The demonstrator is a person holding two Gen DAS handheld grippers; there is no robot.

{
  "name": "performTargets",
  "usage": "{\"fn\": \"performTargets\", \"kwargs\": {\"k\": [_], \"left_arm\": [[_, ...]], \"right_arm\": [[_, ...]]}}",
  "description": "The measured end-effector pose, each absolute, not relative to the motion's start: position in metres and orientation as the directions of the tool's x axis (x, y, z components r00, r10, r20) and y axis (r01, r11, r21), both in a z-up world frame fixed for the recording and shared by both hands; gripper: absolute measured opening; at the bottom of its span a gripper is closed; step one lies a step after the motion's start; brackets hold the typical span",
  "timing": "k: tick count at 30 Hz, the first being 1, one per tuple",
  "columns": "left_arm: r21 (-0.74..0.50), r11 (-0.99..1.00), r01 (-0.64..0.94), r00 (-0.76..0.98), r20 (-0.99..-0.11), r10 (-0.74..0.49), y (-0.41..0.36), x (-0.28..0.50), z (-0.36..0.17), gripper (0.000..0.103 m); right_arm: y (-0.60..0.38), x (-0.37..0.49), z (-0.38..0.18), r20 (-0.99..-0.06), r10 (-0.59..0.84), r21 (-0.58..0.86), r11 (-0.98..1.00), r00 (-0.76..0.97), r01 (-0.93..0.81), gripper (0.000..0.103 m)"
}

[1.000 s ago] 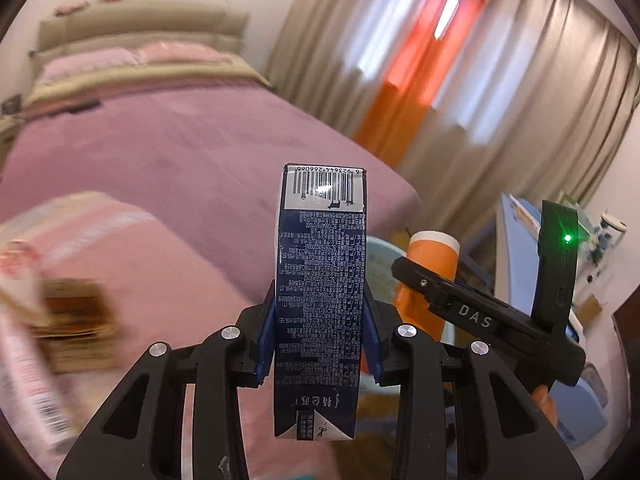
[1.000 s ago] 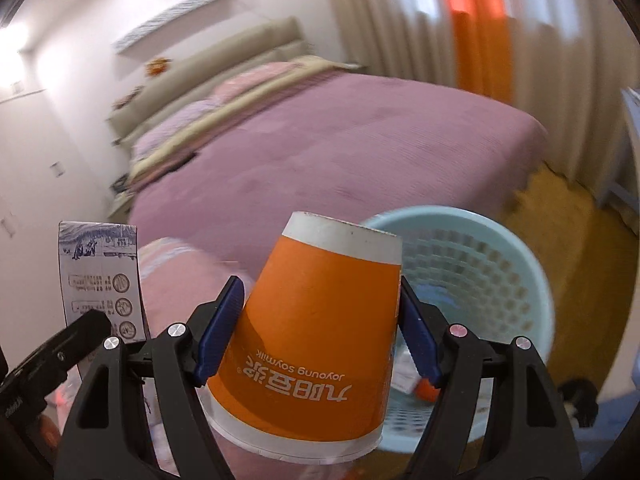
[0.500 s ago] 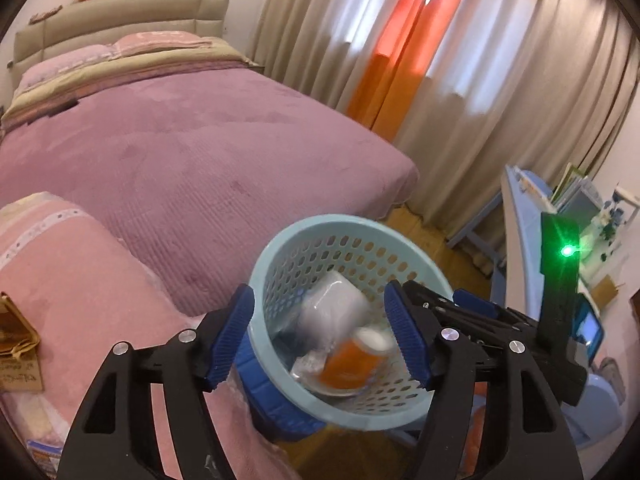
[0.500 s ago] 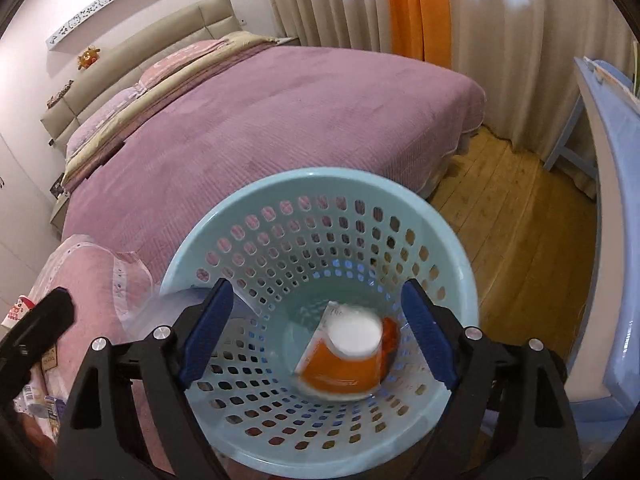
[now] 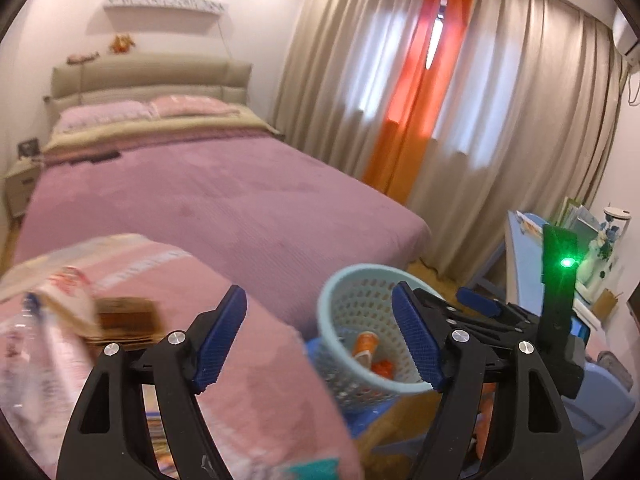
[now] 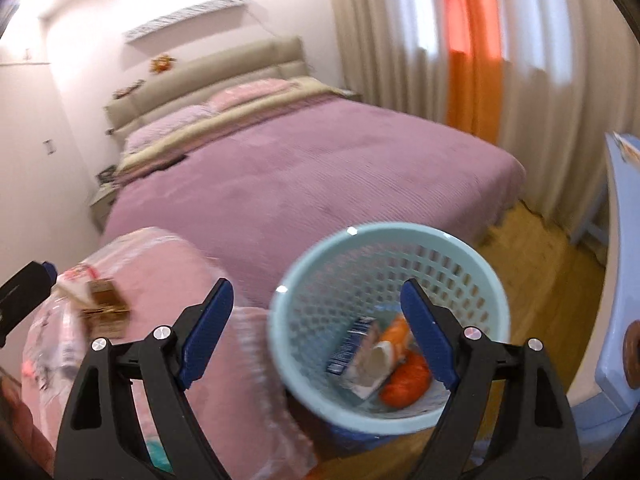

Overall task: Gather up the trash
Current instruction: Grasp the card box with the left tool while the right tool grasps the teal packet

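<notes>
Standing by the bed, I see both grippers spread wide with nothing between their blue pads: the left gripper [image 5: 318, 340] sits over the pink blanket [image 5: 224, 320], and the right gripper [image 6: 316, 332] hangs just at the near rim of the pale blue basket [image 6: 316, 392]. Inside the basket lie an orange cup [image 6: 400, 332] on its side and a dark blue carton [image 6: 352, 344] leaning against it, so those two pieces look dealt with. More trash sits on the blanket, away from the basket on its bed-pillow side: a brown wrapper [image 5: 128, 312] and a crinkly clear plastic bag [image 5: 44, 344] (both blurred, so what exactly they are I cannot say). To my mind the step in hand is reaching for those. Doing it well probably means coming down flat and low over the blanket, jaws wide, closing on the stiff edge of the wrapper rather than soft fabric. The bag looks slippery and loose; pinching a bunched fold should hold better than a single layer, and lifting slowly would show whether blanket came up too.
</notes>
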State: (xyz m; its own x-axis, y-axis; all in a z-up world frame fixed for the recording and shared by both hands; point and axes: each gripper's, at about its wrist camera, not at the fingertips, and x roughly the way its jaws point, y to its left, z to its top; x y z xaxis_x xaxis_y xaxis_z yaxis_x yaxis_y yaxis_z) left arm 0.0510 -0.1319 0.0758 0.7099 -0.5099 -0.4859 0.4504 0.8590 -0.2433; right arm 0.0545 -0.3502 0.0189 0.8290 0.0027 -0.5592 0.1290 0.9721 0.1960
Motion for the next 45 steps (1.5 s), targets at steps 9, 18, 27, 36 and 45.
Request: {"fn": "performTargets", "kwargs": {"k": [9, 18, 27, 36, 45], "left_arm": [[-0.21, 0.937, 0.278, 0.775, -0.527, -0.348, -0.046, 0.01, 0.061, 0.073], [-0.127, 0.973, 0.191, 0.712, -0.664, -0.226, -0.034, -0.003, -0.012, 0.073], [-0.151, 0.979, 0.138, 0.711, -0.673, -0.204, -0.035, -0.003, -0.036, 0.073], [-0.099, 0.982, 0.16, 0.669, -0.721, -0.181, -0.054, 0.007, -0.049, 0.073], [-0.107, 0.982, 0.153, 0.637, -0.749, -0.181, -0.061, 0.012, -0.055, 0.061]], "right_arm": [[-0.27, 0.001, 0.013, -0.483, 0.155, 0.17, 0.982, 0.862, -0.082, 0.066], [-0.23, -0.041, -0.033, -0.509, 0.192, 0.107, 0.981, 0.839, -0.159, 0.066], [-0.222, -0.047, -0.068, -0.552, 0.191, 0.096, 0.982, 0.812, -0.165, 0.066], [-0.213, -0.033, -0.085, -0.591, 0.207, 0.116, 0.978, 0.78, -0.172, 0.059], [-0.213, -0.022, -0.091, -0.608, 0.209, 0.115, 0.978, 0.766, -0.176, 0.032]]}}
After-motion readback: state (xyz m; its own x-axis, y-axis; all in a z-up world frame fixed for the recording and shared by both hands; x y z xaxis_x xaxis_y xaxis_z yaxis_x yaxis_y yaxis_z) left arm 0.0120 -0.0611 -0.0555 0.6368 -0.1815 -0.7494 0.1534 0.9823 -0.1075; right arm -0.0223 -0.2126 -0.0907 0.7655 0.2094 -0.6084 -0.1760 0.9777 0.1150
